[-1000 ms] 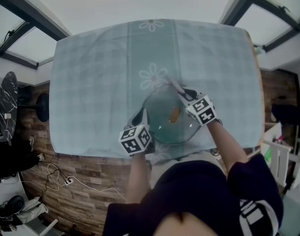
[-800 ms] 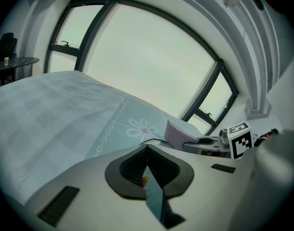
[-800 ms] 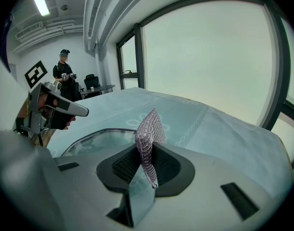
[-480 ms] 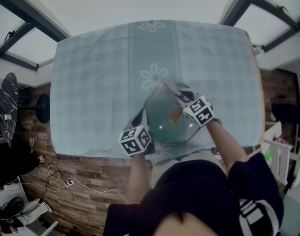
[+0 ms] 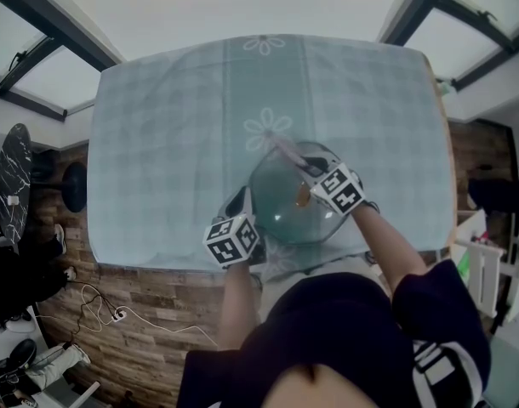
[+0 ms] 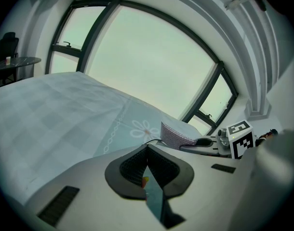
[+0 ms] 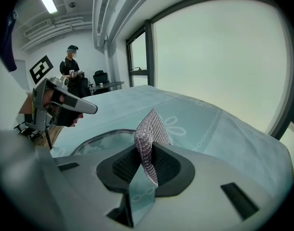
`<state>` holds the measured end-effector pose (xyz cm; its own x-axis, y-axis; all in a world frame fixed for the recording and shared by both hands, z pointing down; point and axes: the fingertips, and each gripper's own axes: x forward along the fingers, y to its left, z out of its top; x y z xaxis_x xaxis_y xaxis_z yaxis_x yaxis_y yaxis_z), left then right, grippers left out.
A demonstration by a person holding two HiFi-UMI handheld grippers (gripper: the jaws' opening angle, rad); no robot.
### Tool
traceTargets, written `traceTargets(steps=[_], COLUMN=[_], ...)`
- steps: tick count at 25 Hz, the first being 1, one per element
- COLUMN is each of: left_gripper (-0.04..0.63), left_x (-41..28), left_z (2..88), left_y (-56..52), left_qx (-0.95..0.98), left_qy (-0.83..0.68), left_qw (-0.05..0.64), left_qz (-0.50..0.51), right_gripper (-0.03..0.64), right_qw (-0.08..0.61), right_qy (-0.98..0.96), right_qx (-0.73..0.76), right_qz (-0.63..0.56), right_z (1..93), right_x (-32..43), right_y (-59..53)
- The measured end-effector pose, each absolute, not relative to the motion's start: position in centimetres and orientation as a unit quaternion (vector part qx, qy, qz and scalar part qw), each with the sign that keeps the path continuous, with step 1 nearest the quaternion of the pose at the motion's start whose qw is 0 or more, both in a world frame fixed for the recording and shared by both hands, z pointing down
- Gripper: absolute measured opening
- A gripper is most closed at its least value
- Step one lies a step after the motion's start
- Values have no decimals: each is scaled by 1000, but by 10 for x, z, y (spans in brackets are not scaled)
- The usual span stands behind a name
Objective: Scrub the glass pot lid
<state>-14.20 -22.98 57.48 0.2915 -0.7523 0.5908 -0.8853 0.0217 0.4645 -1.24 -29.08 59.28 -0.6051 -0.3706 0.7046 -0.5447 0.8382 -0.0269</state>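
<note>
Head view looks down on a pale blue checked tablecloth with daisy motifs. Near its front edge sits the round clear glass pot lid. At the lid's near-left side, the left gripper is closed on what appears to be the rim, though the thin sliver between its jaws is hard to read. Over the far side, the right gripper pinches a silvery mesh scouring cloth. The glass is likely stiff, weighty, slick and breakable, so the rim looks the safest place to hold it while the soft mesh rubs.
</note>
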Motion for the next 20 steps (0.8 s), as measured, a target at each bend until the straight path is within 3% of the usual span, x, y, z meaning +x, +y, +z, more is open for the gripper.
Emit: traceTargets(steps=[20], left_gripper=[0], left_x=[-152], left_z=[572], left_y=[-211], left_qx=[689], left_qy=[-597], left_qw=[404], left_qz=[77], right_gripper=[78], right_qw=[366], right_qy=[-901], right_qx=[209], right_qz=[97], right_z=[587], right_x=[-46], right_y=[-260])
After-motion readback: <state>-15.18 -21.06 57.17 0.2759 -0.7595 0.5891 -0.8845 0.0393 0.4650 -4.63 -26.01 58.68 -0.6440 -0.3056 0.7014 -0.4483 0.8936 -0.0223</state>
